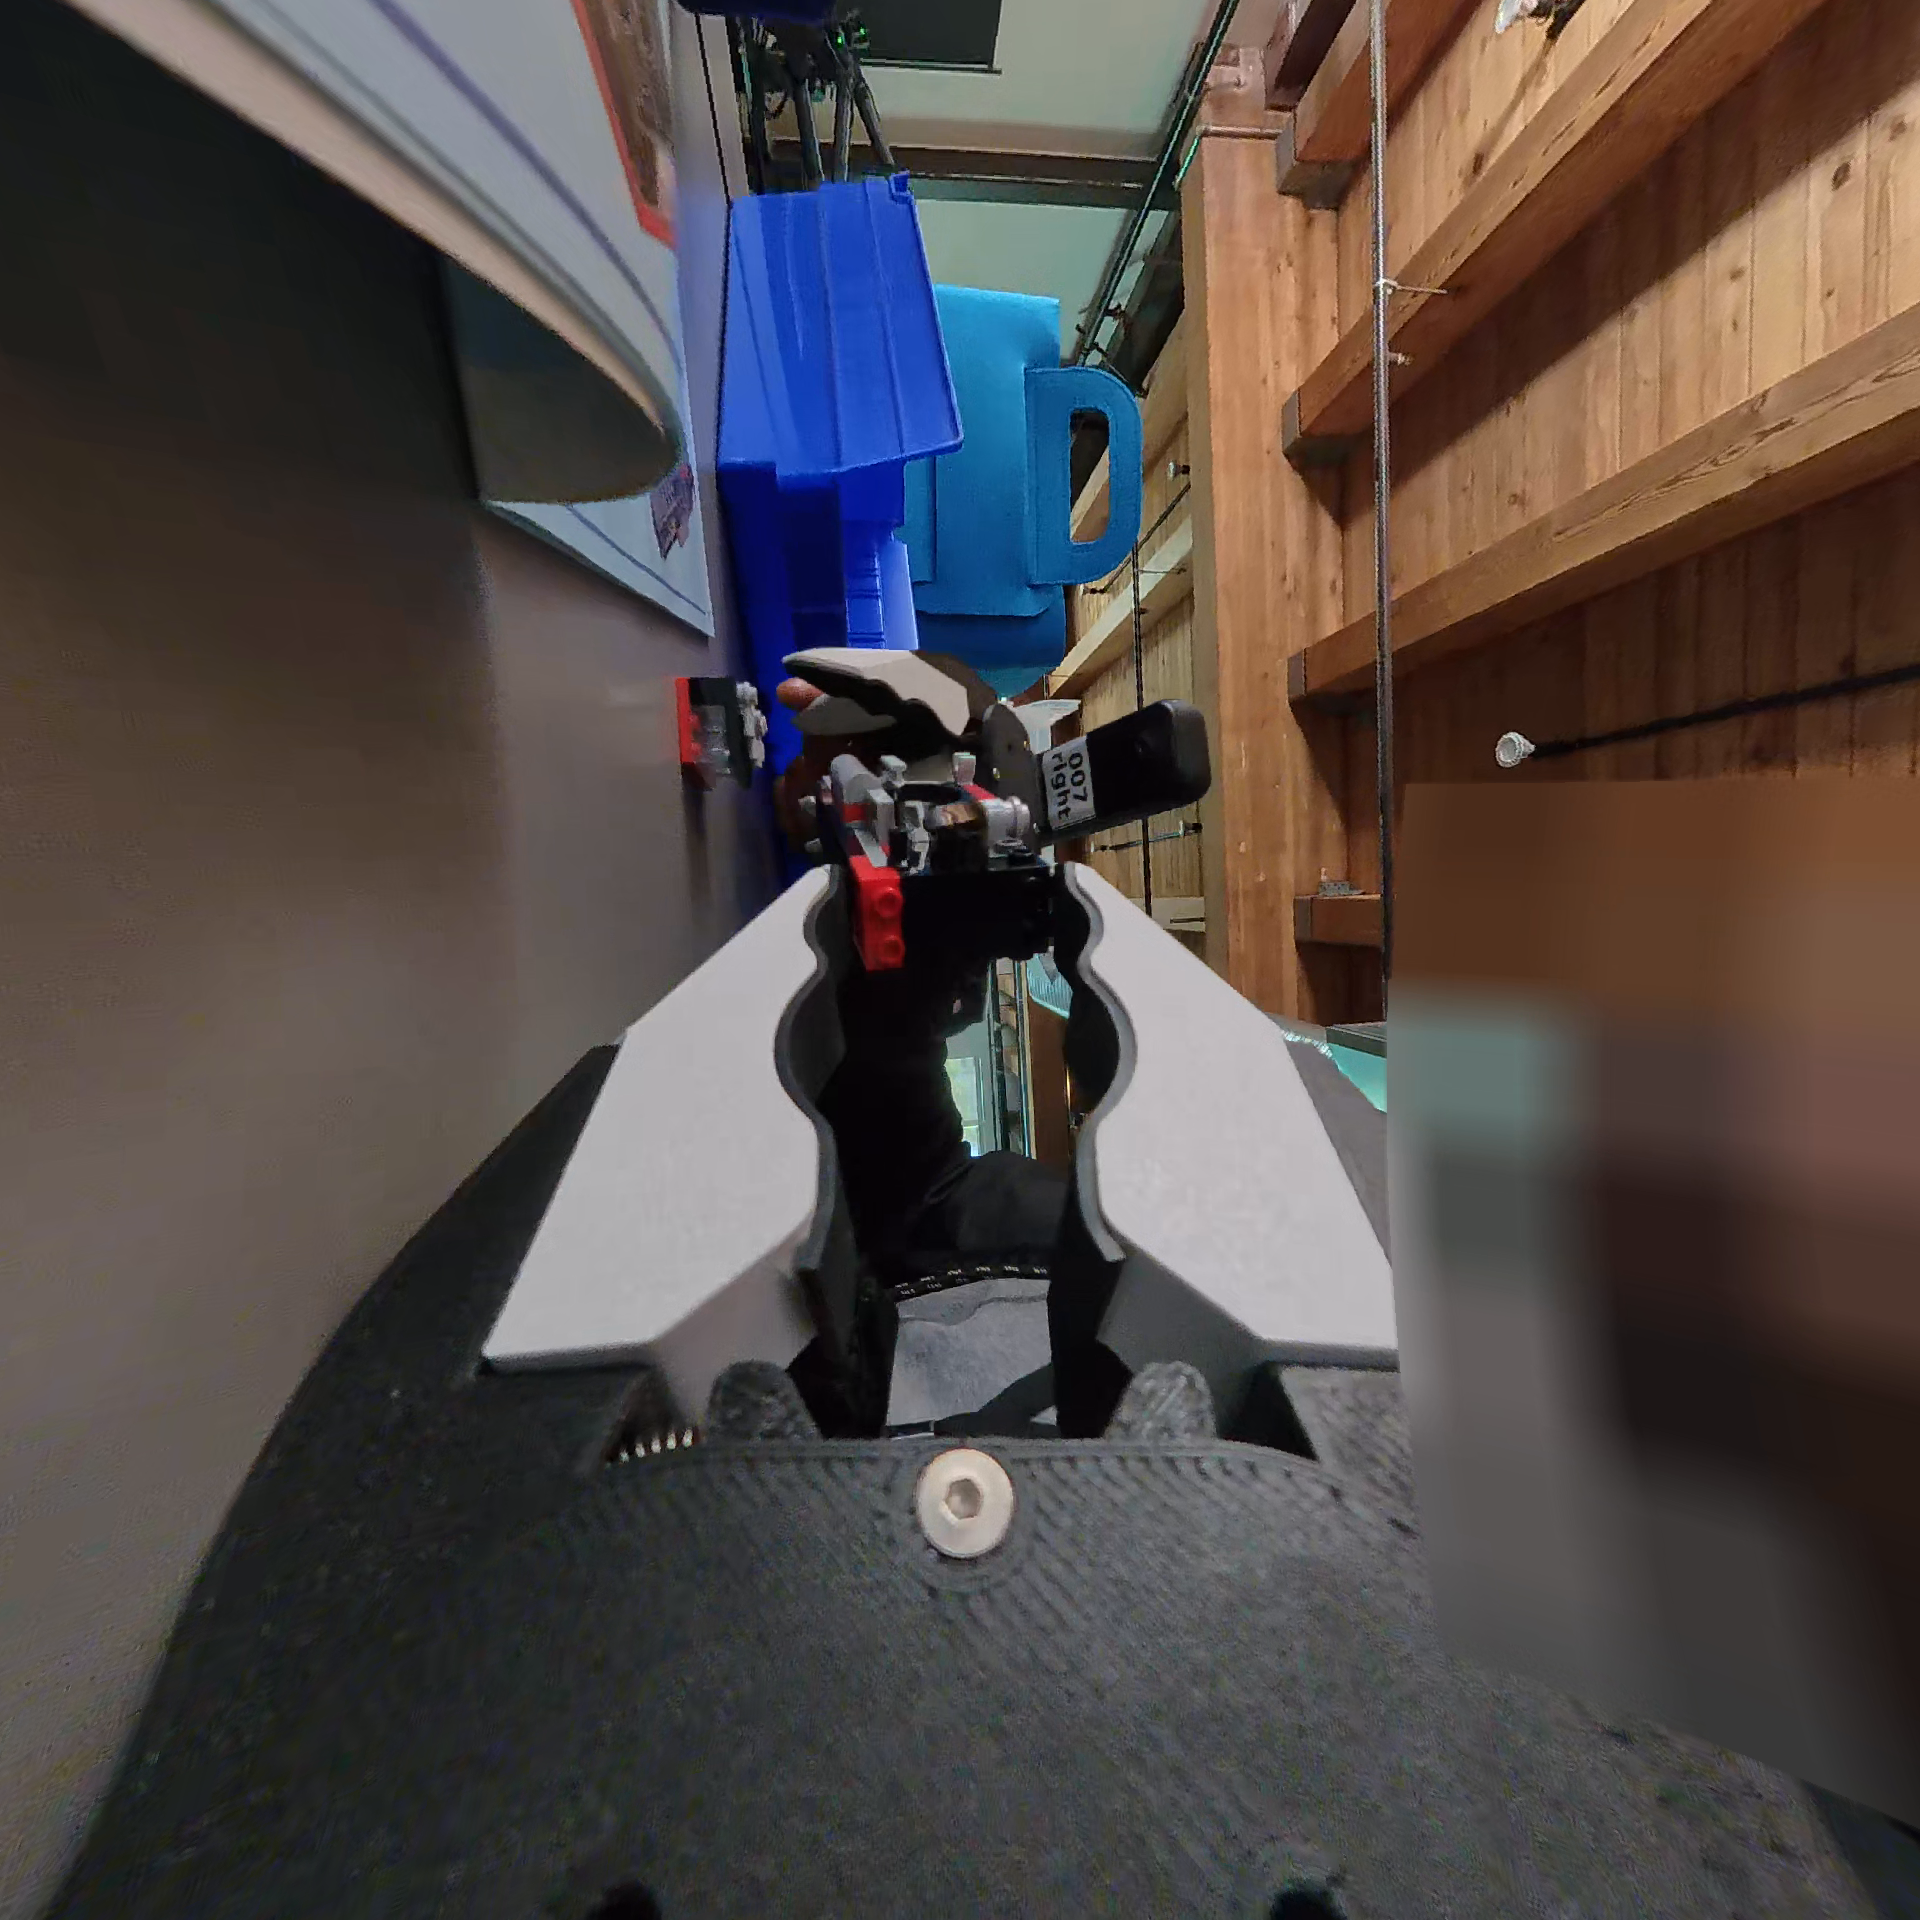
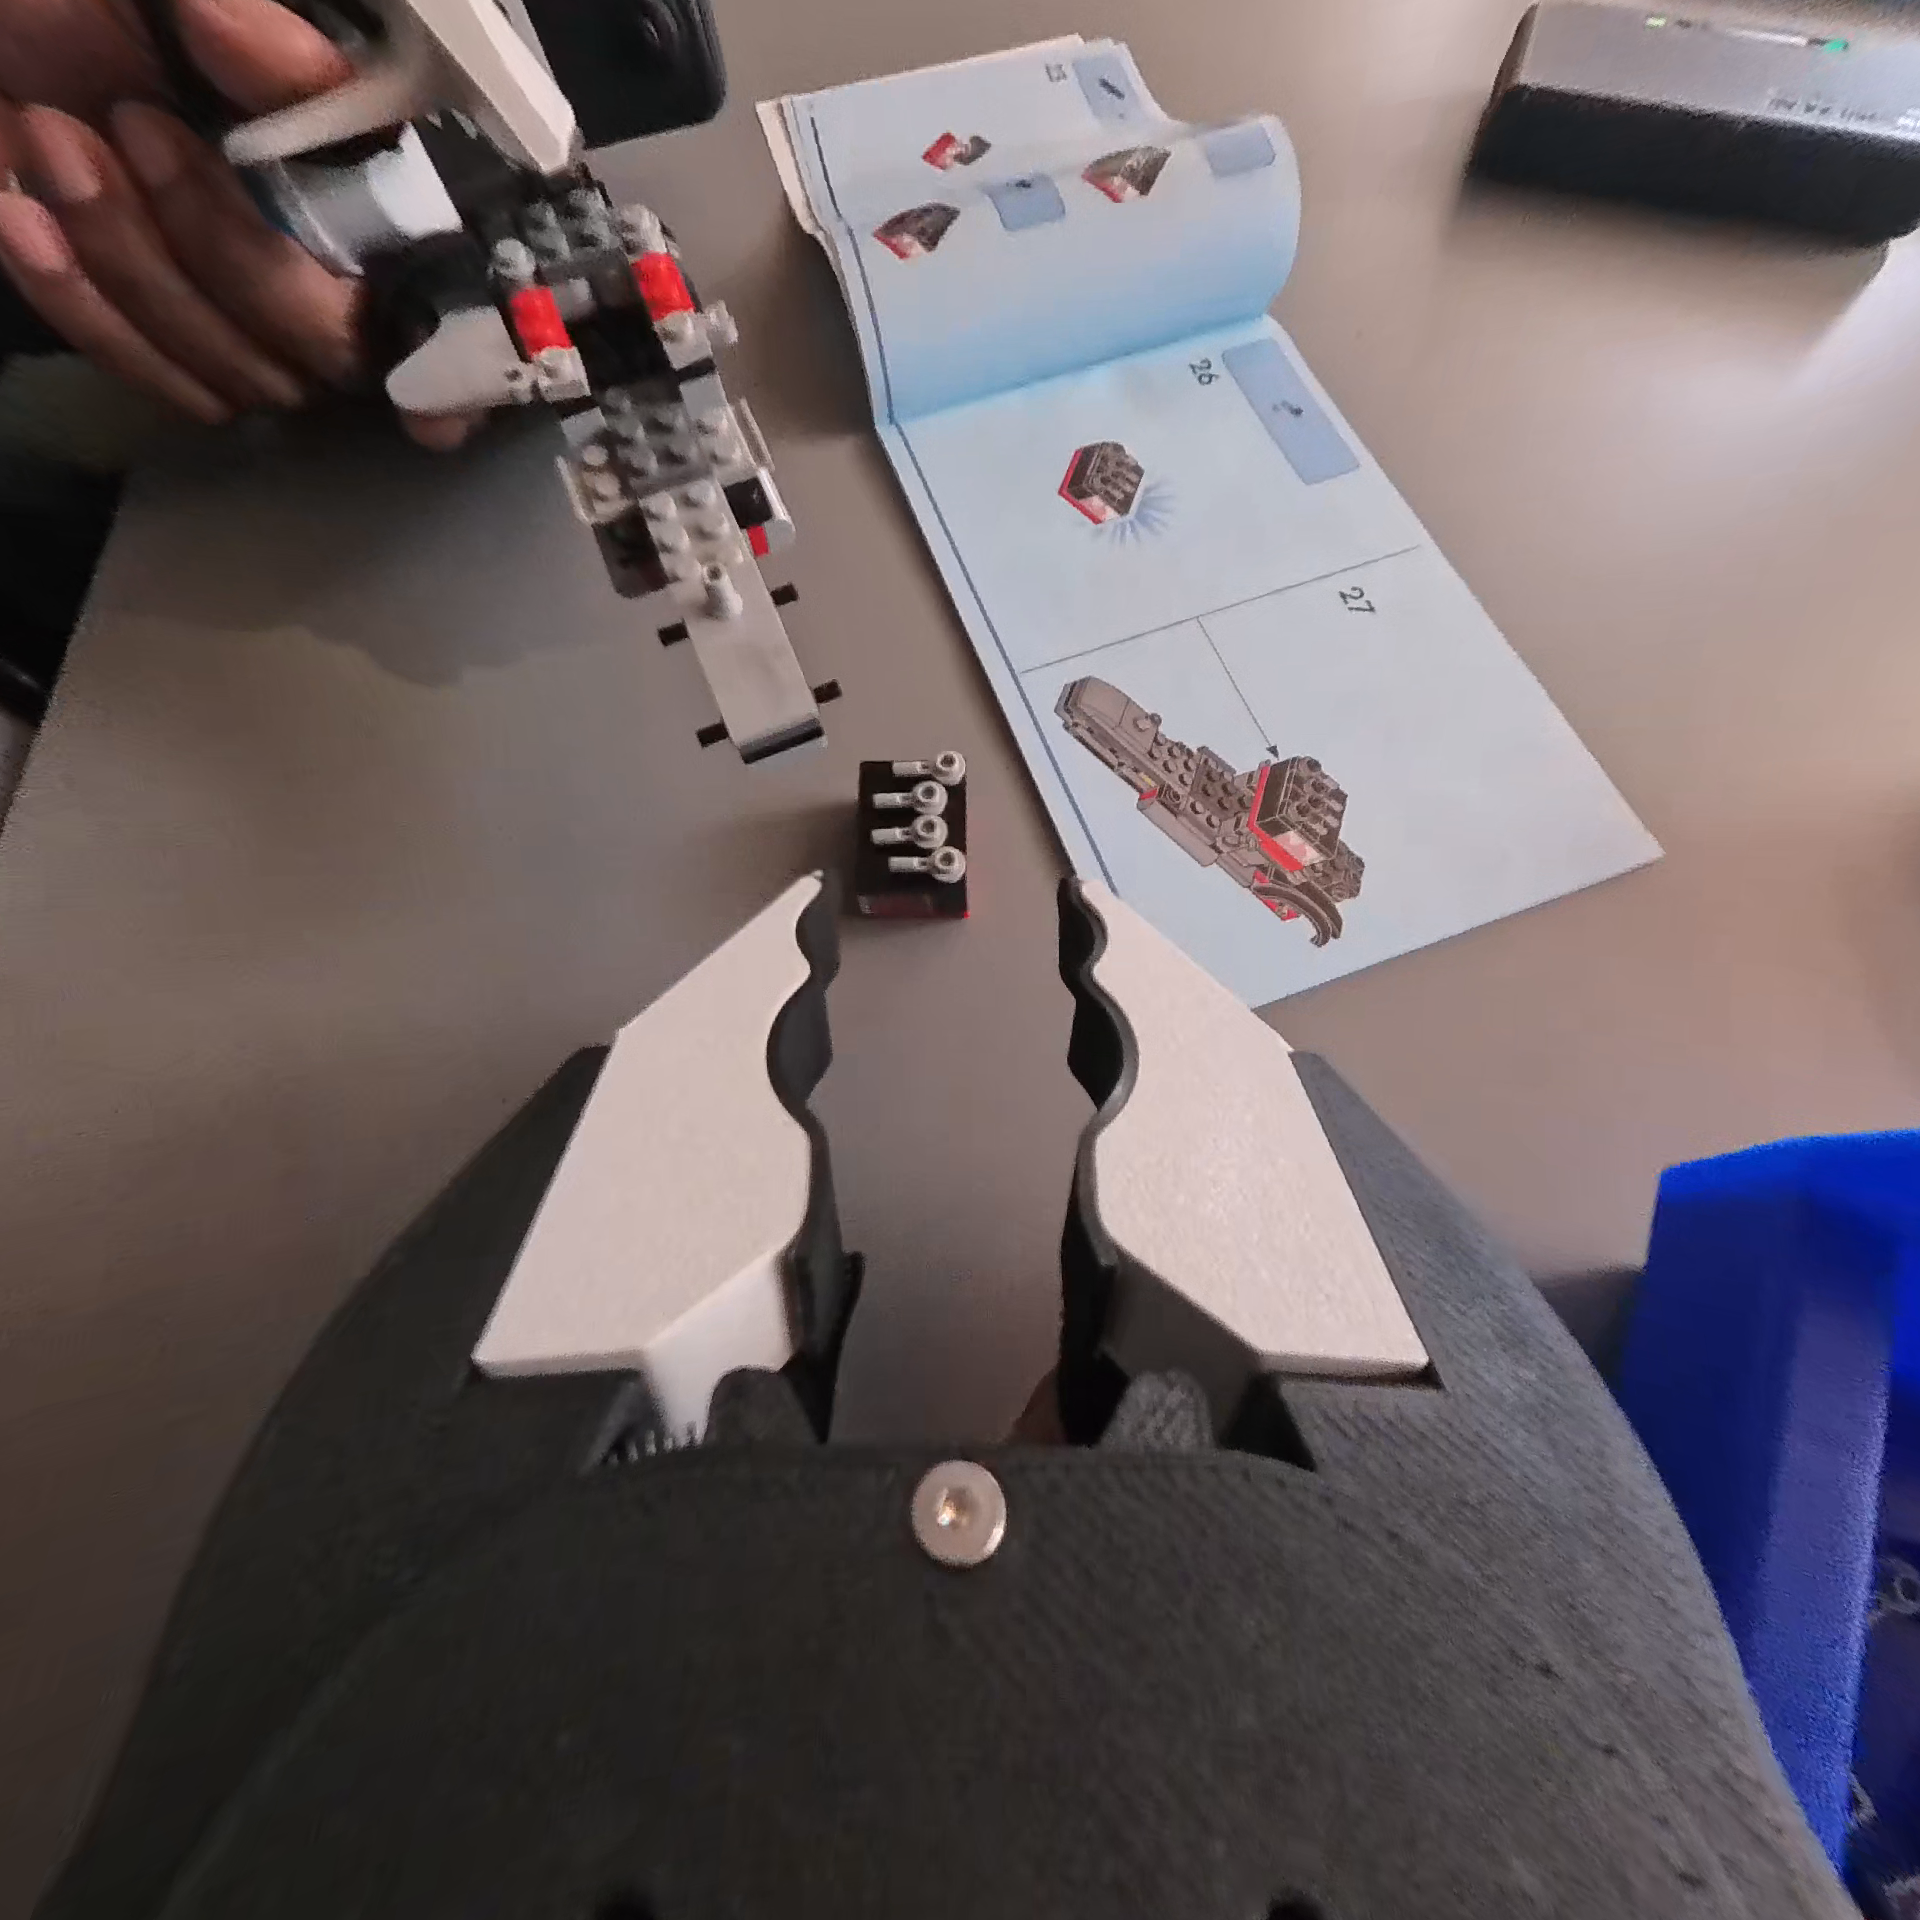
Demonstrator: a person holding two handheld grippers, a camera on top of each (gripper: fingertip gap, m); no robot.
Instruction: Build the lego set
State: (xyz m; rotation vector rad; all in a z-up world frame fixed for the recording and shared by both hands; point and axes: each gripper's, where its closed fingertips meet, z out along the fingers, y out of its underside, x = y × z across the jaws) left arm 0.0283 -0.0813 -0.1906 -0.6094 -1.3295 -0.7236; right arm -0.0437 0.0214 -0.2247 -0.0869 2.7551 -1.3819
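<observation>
- Right wrist view: the right gripper (image 2: 940, 904) hangs over the grey bench (image 2: 312, 935) with its jaws parted and nothing between them; the gap looks a little wider than the small black block (image 2: 914, 842) lying just past the tips at 12 o'clock.
- That block (black, with a row of grey pins on top and a red edge low down) rests on the bench, apart from everything else.
- At 11 o'clock the left gripper (image 2: 457, 239) holds the long grey, black and red lego model (image 2: 665, 436) clear of the bench, its nose pointing toward the block.
- Left wrist view: the jaws are closed on the model's rear end (image 1: 940, 883), red brick at the left tip.
- The instruction booklet (image 2: 1195, 520) lies open at 1 o'clock.
- Judged step: pick up the block and seat it on the model. To do it well, bring the jaws down squarely on the block's flat sides, below the pins, close gently, then line up the studs before pressing while the left gripper braces the model.
</observation>
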